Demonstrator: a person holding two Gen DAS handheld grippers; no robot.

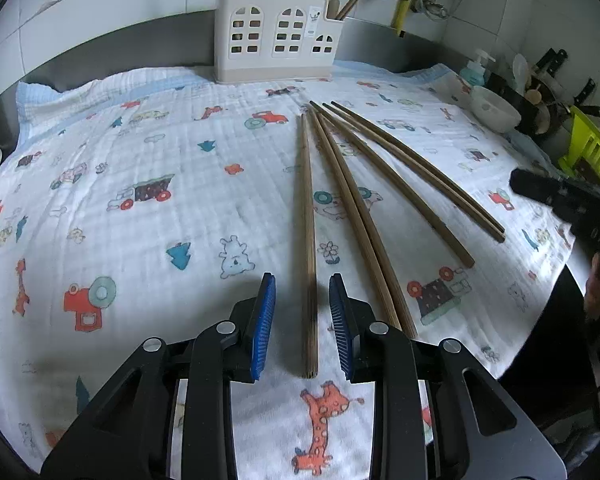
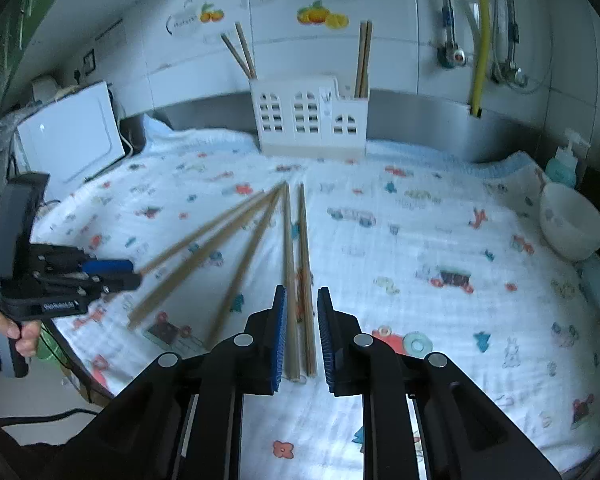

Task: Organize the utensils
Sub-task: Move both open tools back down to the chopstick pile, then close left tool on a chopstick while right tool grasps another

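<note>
Black linkage arms with blue ribbed pads fill the bottom of both wrist views. Beyond them, going from largest to smallest:

A white quilted cloth printed with cartoon cars, giraffes and bears (image 1: 140,160) covers the whole counter and carries everything else.

At 12 o'clock in both views stands the white plastic utensil holder with arched window cut-outs (image 1: 276,36), against the steel backsplash. Brown chopsticks already stand in it: a pair in the left compartment (image 2: 242,54) and a pair in the small right one (image 2: 363,58). That part of the job looks done.

A white ceramic bowl (image 1: 496,110) sits at 2 o'clock in the left view, off the cloth's edge, near a teal soap pump bottle (image 1: 475,70).

Five loose brown wooden chopsticks (image 1: 364,216) lie fanned on the cloth, tips converging toward the holder, so I judge somewhat under half the sorting finished.

The left gripper (image 1: 302,280) has its jaws set wide, straddling the single leftmost chopstick (image 1: 308,232) without touching it; nothing is held.

The right gripper (image 2: 301,292) has its jaws moderately apart around the two rightmost chopsticks (image 2: 300,280), which lie side by side on the cloth; the left pad is close to one stick, but contact cannot be told through the motion blur.

Both grippers seem poised to close, and all five sticks remain to be carried to the holder.
</note>
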